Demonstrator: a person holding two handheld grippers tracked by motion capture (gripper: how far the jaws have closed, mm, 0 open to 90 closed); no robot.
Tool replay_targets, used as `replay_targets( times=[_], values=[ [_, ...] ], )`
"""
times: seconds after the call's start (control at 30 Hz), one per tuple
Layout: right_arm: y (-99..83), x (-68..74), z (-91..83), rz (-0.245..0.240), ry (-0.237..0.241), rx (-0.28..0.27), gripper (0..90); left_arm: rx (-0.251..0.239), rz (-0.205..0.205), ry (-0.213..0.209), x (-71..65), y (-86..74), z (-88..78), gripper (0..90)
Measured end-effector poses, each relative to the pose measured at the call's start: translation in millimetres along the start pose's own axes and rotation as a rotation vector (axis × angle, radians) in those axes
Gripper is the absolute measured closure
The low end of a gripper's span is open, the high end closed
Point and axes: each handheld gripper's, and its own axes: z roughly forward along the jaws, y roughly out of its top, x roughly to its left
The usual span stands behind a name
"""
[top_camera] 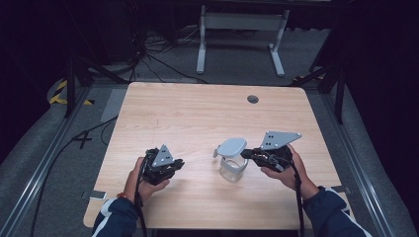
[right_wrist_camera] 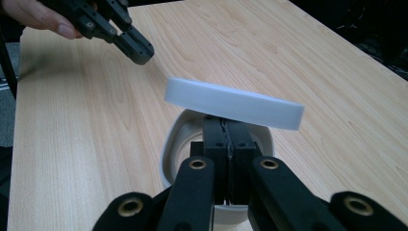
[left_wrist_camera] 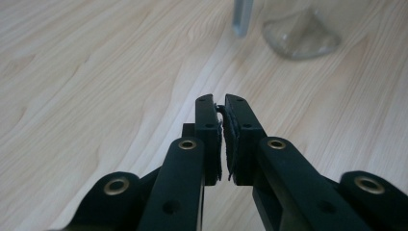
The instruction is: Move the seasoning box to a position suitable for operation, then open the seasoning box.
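A clear plastic container (top_camera: 232,170) stands on the wooden table (top_camera: 197,113), right of centre near the front. A pale grey lid (top_camera: 232,146) sits tilted above its mouth. My right gripper (top_camera: 244,154) comes in from the container's right. In the right gripper view its jaws are pressed together at the near rim of the lid (right_wrist_camera: 233,103), holding it up over the container (right_wrist_camera: 168,149). My left gripper (top_camera: 178,163) hovers over bare wood well left of the container. In the left gripper view, the left gripper (left_wrist_camera: 219,101) has its pads almost touching and nothing between them.
A round cable hole (top_camera: 253,99) sits in the table near its far edge. Beyond the table are a white metal stand (top_camera: 242,29) and cables on the grey floor. The person's sleeves come in at the front edge.
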Motion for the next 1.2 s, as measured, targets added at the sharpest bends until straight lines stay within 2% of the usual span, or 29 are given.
replay_targets(
  times=[0.03, 0.13, 0.33, 0.47, 0.5, 0.57, 0.6, 0.7, 0.8, 0.83, 0.87, 1.0, 1.07, 1.13, 1.2],
  values=[
    [0.6, -0.2, 0.9, -0.002, 0.001, -0.001, 89.4, 0.006, 0.0, 0.005, 1.1, -5.2, -1.0, 82.9],
    [2.5, 0.5, 3.0, -0.005, 0.009, 0.001, 89.5, 0.007, -0.032, 0.007, 8.2, -21.1, -6.2, 82.0],
    [9.2, -1.1, 0.2, -0.015, -0.001, 0.003, 89.4, -0.028, -0.088, -0.01, 15.7, -40.7, -12.2, 78.5],
    [12.6, -1.3, 1.6, -0.02, -0.001, 0.003, 89.5, -0.012, -0.102, -0.013, 14.8, -45.4, -12.7, 77.7],
    [13.8, -0.8, 2.3, -0.03, -0.003, 0.007, 89.5, -0.027, -0.108, -0.014, 13.4, -46.9, -11.8, 77.1],
    [16.5, -0.3, 3.5, -0.04, -0.005, 0.006, 89.5, -0.023, -0.099, -0.015, 12.7, -48.4, -12.3, 76.6],
    [17.9, -0.2, 3.8, -0.037, -0.004, 0.004, 89.5, -0.031, -0.112, -0.023, 11.9, -49.6, -11.8, 76.4],
    [21.1, 0.5, 6.4, -0.046, -0.009, -0.004, 89.5, -0.033, -0.105, -0.04, 14.4, -51.8, -11.1, 75.0],
    [23.7, 2.3, 10.5, -0.054, -0.011, -0.006, 89.5, -0.038, -0.123, -0.055, 16.5, -54.9, -10.0, 74.2],
    [24.7, 2.3, 12.1, -0.053, -0.011, -0.008, 89.5, -0.034, -0.107, -0.052, 18.4, -55.4, -10.6, 74.2],
    [25.9, 2.0, 13.9, -0.05, -0.011, -0.009, 89.5, -0.044, -0.127, -0.056, 17.4, -57.0, -10.0, 74.2],
    [32.5, 0.9, 23.9, -0.05, -0.017, -0.004, 89.5, -0.032, -0.11, -0.048, 20.4, -59.3, -11.4, 74.5],
    [36.4, 1.8, 26.6, -0.057, -0.027, -0.004, 89.6, -0.027, -0.136, -0.06, 20.0, -59.9, -9.8, 74.4],
    [39.3, 1.3, 28.4, -0.05, -0.023, -0.009, 89.6, -0.023, -0.116, -0.059, 20.8, -58.5, -6.9, 74.2],
    [40.7, 1.4, 29.7, -0.053, -0.025, -0.009, 89.6, -0.016, -0.119, -0.061, 20.0, -58.0, -6.2, 73.7]
  ],
)
